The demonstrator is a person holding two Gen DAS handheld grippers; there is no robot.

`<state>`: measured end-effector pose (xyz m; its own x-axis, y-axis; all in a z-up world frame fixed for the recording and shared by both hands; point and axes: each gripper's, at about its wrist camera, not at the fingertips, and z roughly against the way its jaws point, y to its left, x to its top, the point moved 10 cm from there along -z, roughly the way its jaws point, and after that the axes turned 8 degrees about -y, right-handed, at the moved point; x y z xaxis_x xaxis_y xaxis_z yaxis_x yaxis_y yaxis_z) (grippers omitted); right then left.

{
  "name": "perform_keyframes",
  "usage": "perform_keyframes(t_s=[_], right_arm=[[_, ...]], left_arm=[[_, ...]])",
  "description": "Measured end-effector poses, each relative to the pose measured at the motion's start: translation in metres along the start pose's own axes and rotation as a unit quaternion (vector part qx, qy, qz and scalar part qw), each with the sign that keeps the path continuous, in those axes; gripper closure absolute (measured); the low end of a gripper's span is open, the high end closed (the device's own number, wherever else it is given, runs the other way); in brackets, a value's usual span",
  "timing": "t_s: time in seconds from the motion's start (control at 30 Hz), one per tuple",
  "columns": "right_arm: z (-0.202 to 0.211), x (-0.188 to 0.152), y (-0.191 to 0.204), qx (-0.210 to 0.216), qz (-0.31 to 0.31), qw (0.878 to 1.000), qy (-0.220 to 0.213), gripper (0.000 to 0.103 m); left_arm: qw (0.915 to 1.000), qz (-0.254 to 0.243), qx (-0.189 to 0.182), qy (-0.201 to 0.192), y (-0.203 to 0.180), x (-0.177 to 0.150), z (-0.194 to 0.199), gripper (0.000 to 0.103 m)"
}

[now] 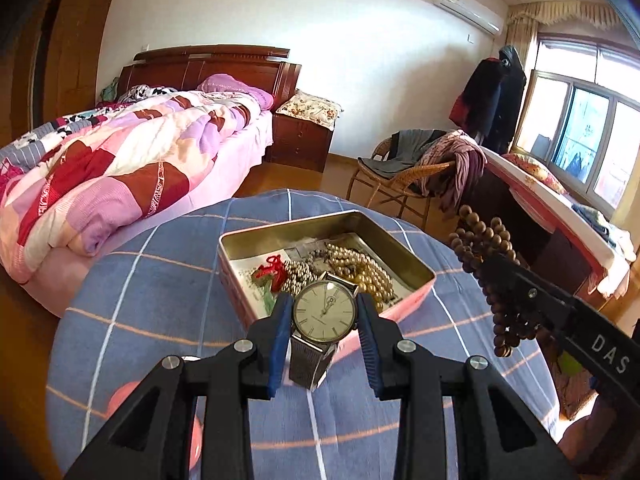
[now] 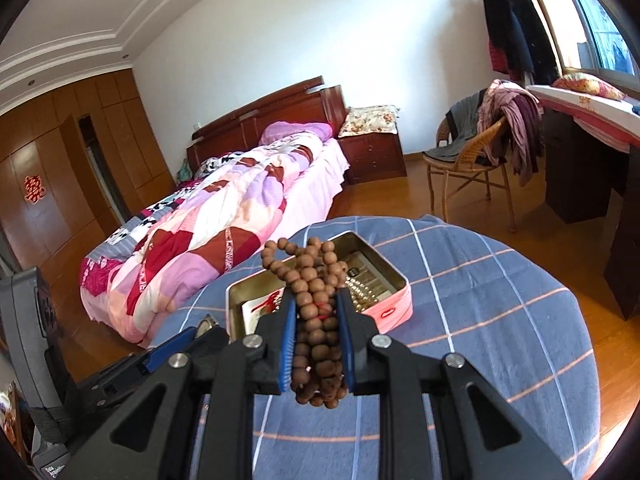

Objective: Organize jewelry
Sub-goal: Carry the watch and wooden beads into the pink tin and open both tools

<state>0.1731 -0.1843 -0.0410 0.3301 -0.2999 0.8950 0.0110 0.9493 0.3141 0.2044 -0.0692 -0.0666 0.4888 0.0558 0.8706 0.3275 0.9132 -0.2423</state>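
My left gripper (image 1: pixel 325 302) is shut on a wristwatch (image 1: pixel 324 312) with a pale round dial and a metal mesh strap, held just above the near edge of an open pink tin (image 1: pixel 416 292). Inside the tin lie pearl strands (image 1: pixel 368 270) and a red knotted charm (image 1: pixel 272 266). My right gripper (image 2: pixel 317 300) is shut on a bundle of brown wooden beads (image 2: pixel 314 312), lifted in front of the tin (image 2: pixel 394 308). In the left wrist view the beads (image 1: pixel 486 240) hang at the right from the right gripper's dark fingers (image 1: pixel 520 284).
The tin rests on a round table under a blue checked cloth (image 1: pixel 160 276). A bed with a pink patchwork quilt (image 1: pixel 120 160) stands to the left. A wicker chair with clothes (image 1: pixel 416 164) and a dark desk (image 2: pixel 576 168) stand behind on the right.
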Motion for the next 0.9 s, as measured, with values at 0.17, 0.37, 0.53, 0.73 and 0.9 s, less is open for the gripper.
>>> perform_keyframes(t_s=[0.17,0.37,0.53,0.73,0.9], right_arm=[[-0.026,0.015,-0.003,-0.004,-0.004,1.0,-0.006,0.08],[-0.061,0.023,-0.004,-0.001,-0.013,1.0,0.0,0.08],[-0.088,0.025,-0.008,-0.002,-0.036,0.999,0.006,0.08],[-0.118,0.008,-0.008,-0.02,-0.007,0.999,0.028,0.08],[-0.132,-0.004,-0.014,-0.027,0.004,0.998,0.055,0.08]], left_arm=[[0.9999,0.004,-0.001,-0.014,-0.004,0.016,-0.019,0.07],[0.9995,0.006,-0.007,-0.031,0.001,0.036,-0.05,0.07],[0.9992,0.022,0.007,-0.032,0.01,0.04,-0.073,0.07],[0.9994,0.018,0.028,-0.011,0.019,0.021,-0.091,0.07],[0.999,0.004,0.044,0.005,0.02,0.01,-0.098,0.07]])
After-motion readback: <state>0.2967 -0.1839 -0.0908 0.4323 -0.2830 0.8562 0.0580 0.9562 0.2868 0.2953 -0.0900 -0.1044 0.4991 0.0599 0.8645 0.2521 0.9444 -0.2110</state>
